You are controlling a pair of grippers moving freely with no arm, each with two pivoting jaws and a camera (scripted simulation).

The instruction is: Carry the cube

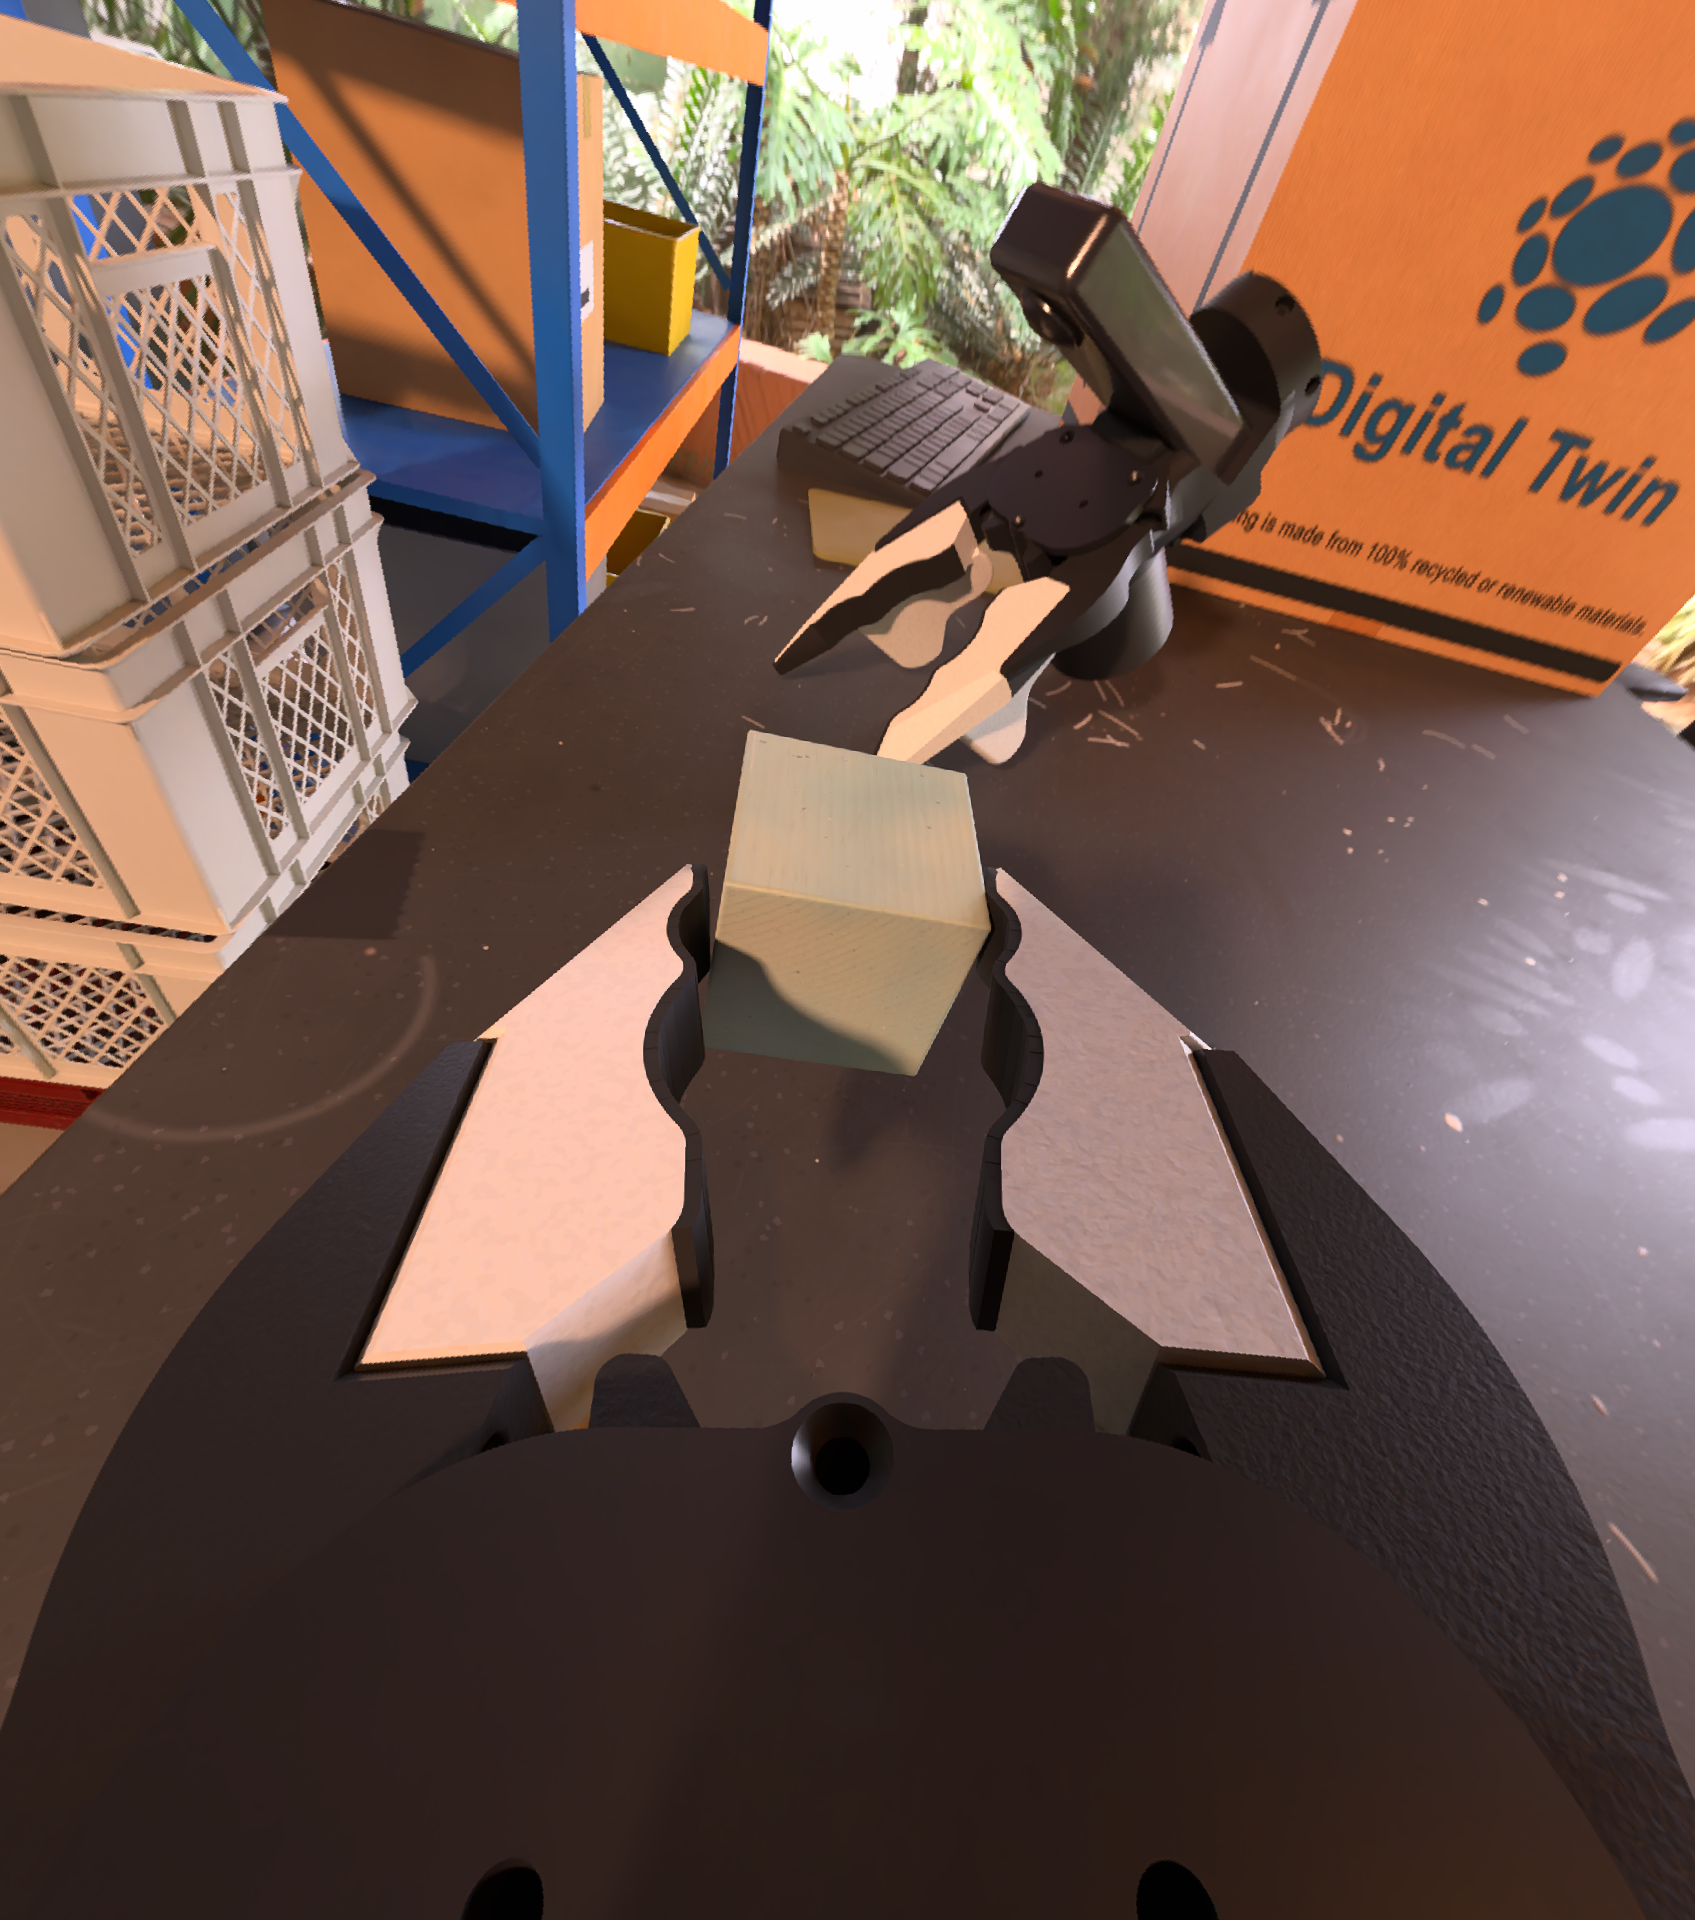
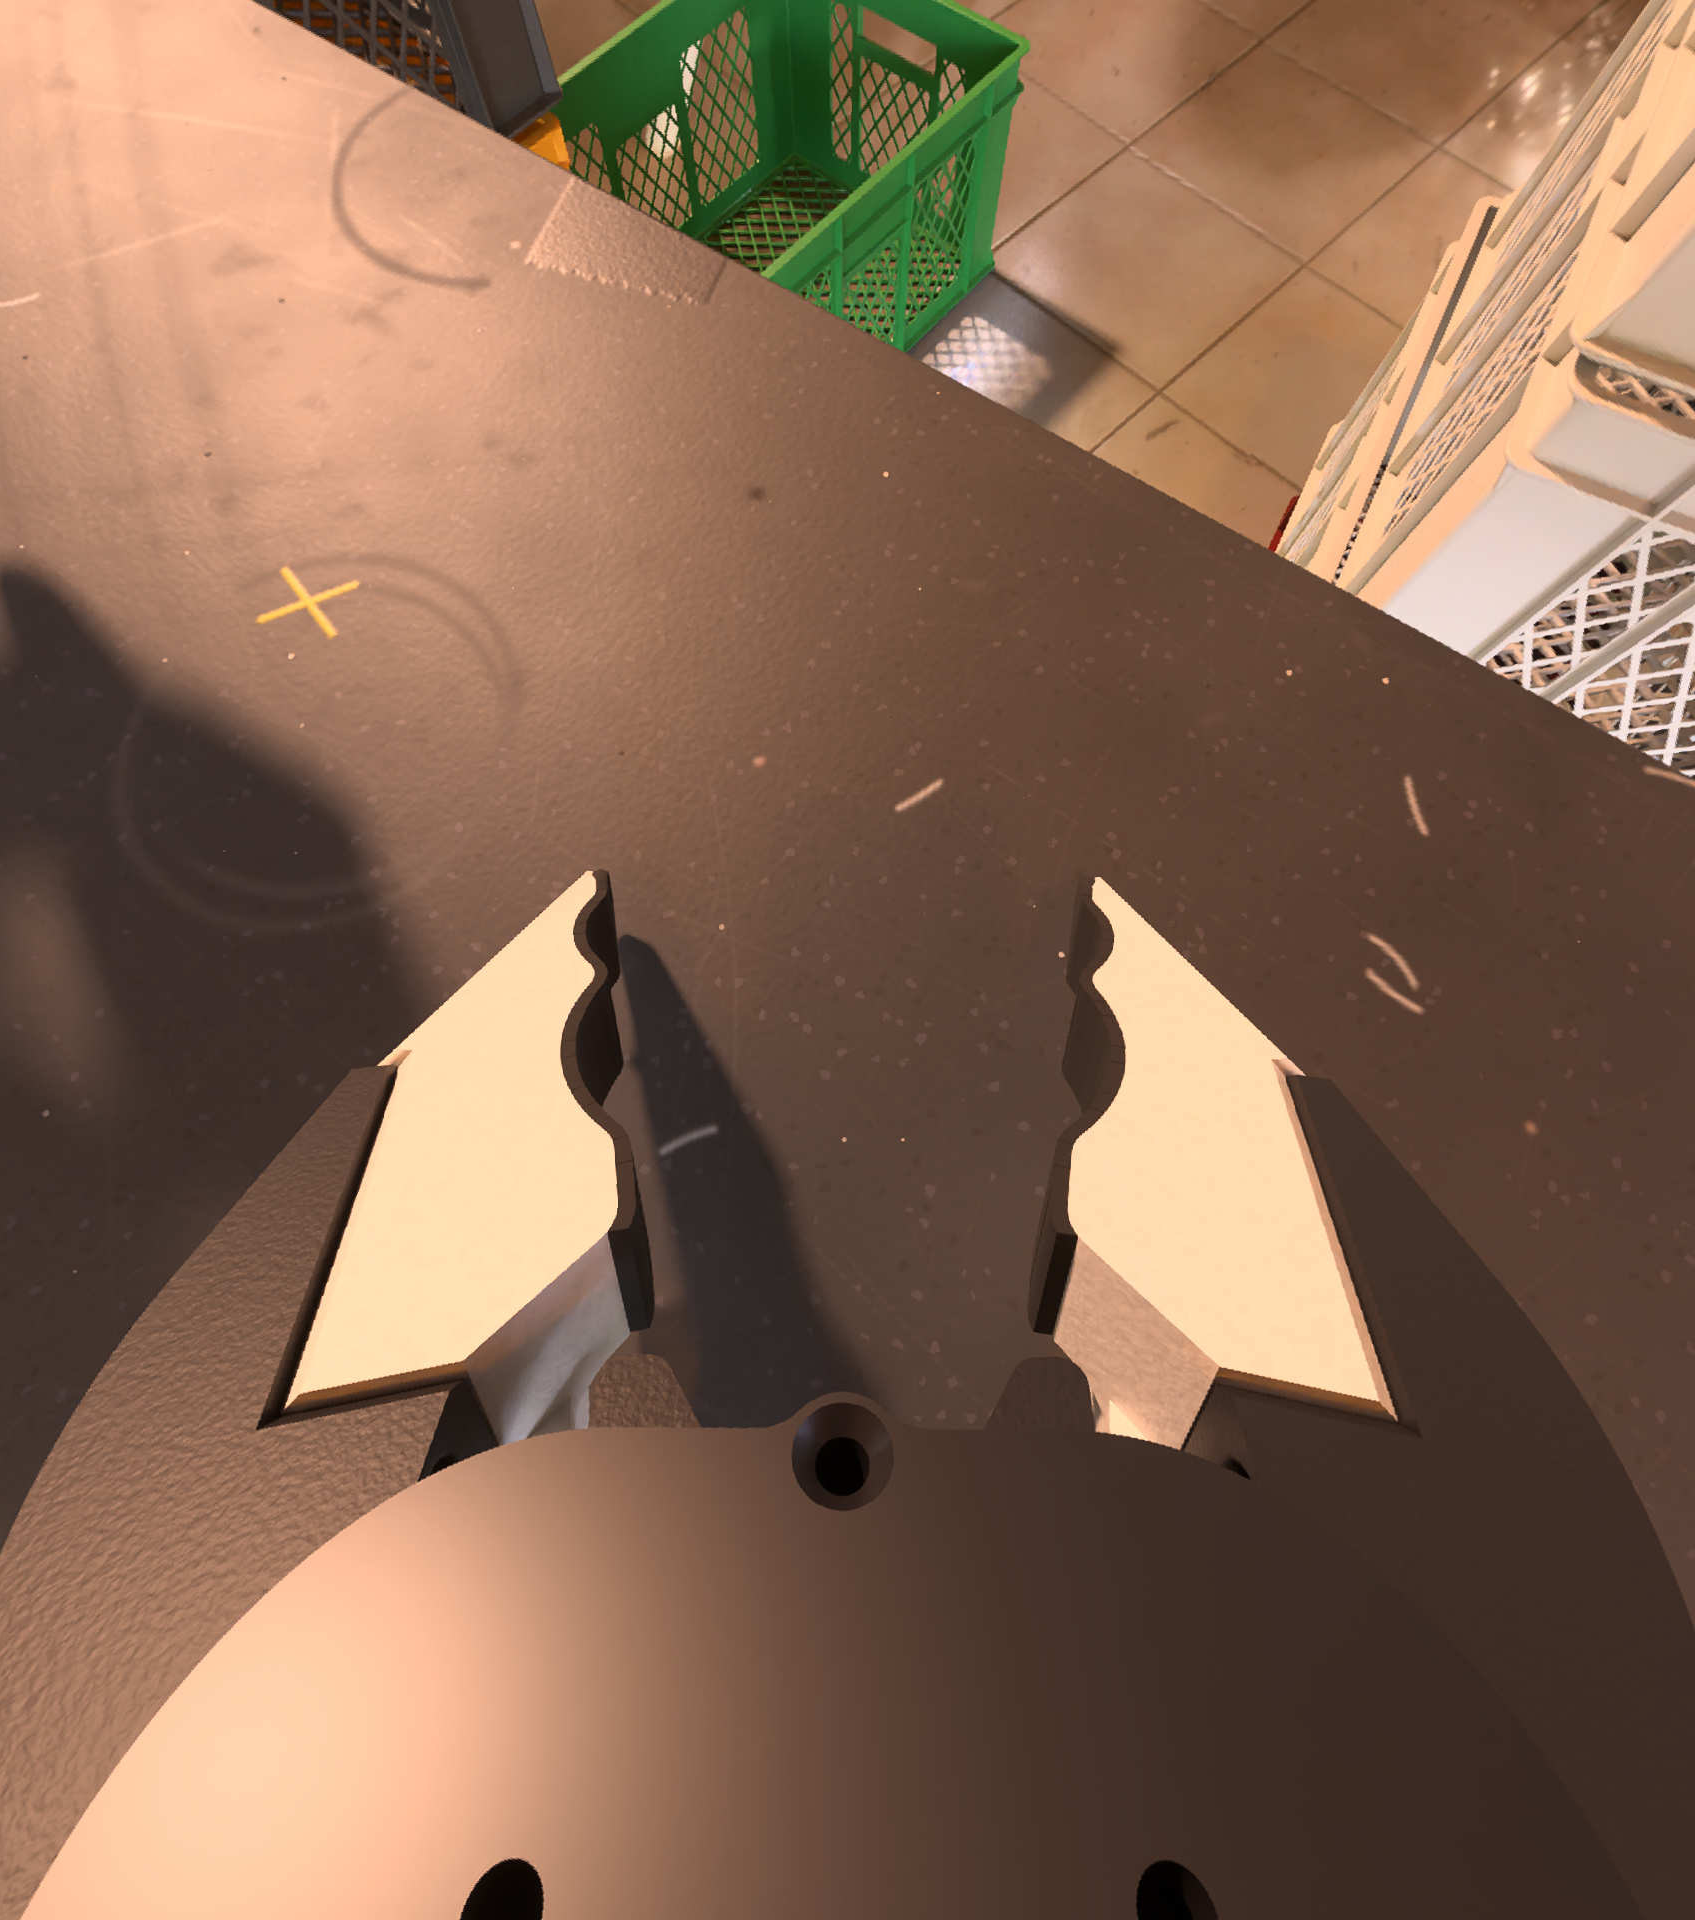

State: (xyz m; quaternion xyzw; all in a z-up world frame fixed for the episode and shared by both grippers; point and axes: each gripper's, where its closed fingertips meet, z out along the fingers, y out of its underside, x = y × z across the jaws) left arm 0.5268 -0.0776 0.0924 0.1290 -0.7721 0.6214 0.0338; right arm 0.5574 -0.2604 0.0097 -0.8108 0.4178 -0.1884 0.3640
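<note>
The left gripper pinches the one pale cube between its two fingertips, above the dark table. The right gripper hangs spread, holding nothing. Beyond: one keyboard, one green crate.

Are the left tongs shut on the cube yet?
Shut on it: the left tongs press both sides of the cube, which sits tilted, its lower edge seemingly above the table.

orange box cropped at top, pale block half behind keyboard
</note>
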